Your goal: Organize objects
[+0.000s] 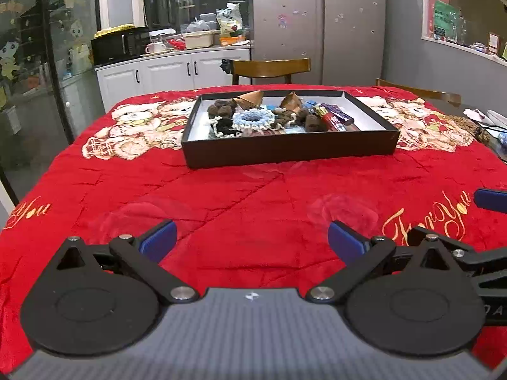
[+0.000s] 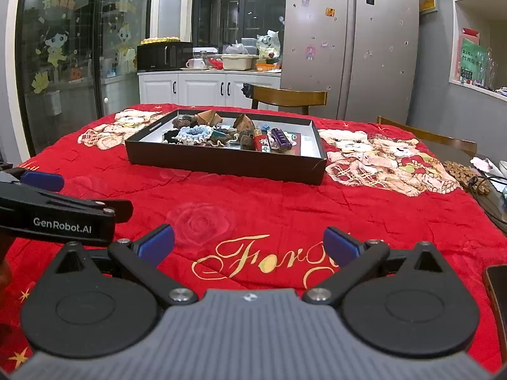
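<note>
A shallow black box with a white inside stands on the red cloth at the table's middle. It holds a blue crocheted ring, dark brown lumps, brown folded paper shapes, a red lighter and a purple lighter. My left gripper is open above bare cloth, well short of the box. My right gripper is open too, empty, over the gold lettering. The left gripper's side shows at the right wrist view's left edge.
The red bear-print cloth covers the table. Two wooden chairs stand at the far and right sides. A woven coaster and cables lie at the right edge. A dark flat object lies near my right gripper.
</note>
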`<action>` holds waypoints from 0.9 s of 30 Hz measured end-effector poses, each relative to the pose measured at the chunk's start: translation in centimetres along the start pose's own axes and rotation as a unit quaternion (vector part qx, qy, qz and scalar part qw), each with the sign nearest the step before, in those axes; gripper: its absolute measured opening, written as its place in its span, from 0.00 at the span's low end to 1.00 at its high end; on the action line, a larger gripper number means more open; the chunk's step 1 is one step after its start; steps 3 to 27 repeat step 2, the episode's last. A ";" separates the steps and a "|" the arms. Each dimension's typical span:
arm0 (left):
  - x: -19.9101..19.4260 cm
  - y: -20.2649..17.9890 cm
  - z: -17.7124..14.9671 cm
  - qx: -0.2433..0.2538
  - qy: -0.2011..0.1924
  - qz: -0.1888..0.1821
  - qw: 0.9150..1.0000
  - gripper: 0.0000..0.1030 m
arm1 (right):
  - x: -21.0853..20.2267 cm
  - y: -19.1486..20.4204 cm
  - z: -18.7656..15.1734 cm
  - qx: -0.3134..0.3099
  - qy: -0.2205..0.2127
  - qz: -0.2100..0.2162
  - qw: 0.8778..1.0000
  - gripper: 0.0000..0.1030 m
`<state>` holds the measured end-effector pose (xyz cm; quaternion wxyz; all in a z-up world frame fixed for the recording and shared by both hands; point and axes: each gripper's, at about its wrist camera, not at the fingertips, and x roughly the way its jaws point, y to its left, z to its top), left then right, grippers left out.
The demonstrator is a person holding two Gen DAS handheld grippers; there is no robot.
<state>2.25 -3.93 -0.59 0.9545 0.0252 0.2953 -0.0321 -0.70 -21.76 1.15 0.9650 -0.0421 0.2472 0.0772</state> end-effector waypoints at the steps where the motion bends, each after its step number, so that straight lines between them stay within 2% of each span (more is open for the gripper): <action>1: 0.1 0.0 0.0 -0.001 0.001 -0.002 1.000 1.00 | 0.0 -0.1 0.0 0.001 0.000 0.000 1.000 1.00; 27: 0.3 -0.1 0.0 -0.001 0.003 -0.004 1.000 1.00 | 0.1 -0.1 0.0 0.001 0.001 0.001 1.000 1.00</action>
